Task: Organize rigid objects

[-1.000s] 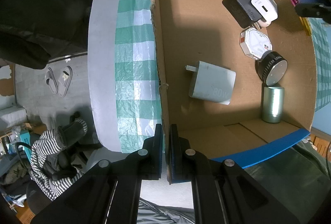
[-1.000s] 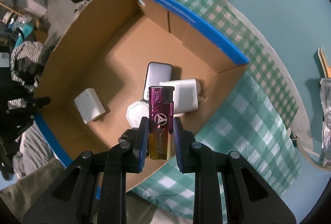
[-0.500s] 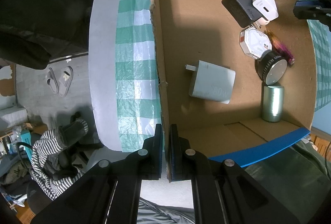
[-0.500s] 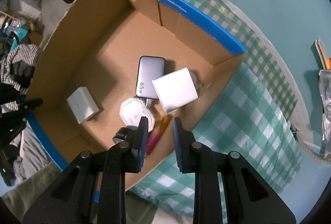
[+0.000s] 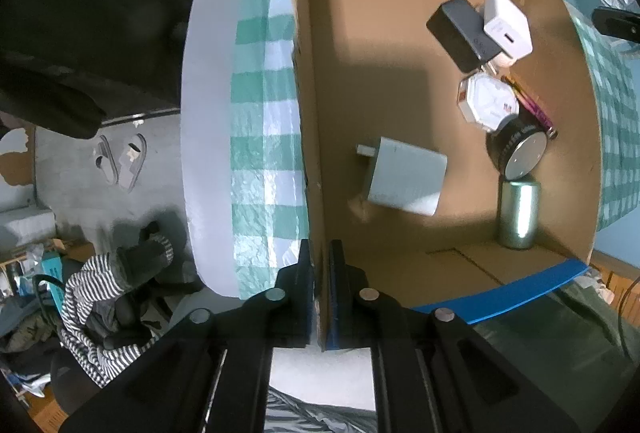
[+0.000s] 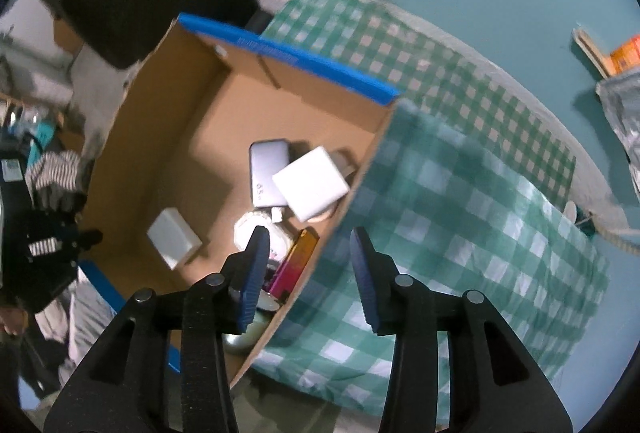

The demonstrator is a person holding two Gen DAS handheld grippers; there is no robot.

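With the lighter [image 6: 294, 265] lying inside the cardboard box [image 5: 312, 113], right tongs [image 6: 308, 269] empty and spreading, left tongs [image 5: 319, 297] loosening on the box wall risk the box shifting.

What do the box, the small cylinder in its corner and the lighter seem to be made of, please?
The box looks like corrugated cardboard: matte brown, a raw torn edge, blue-taped rims. The cylinder seems brushed metal, pale green with a bright streak of glare. The lighter appears glossy, magenta fading to orange, probably plastic or coated metal.
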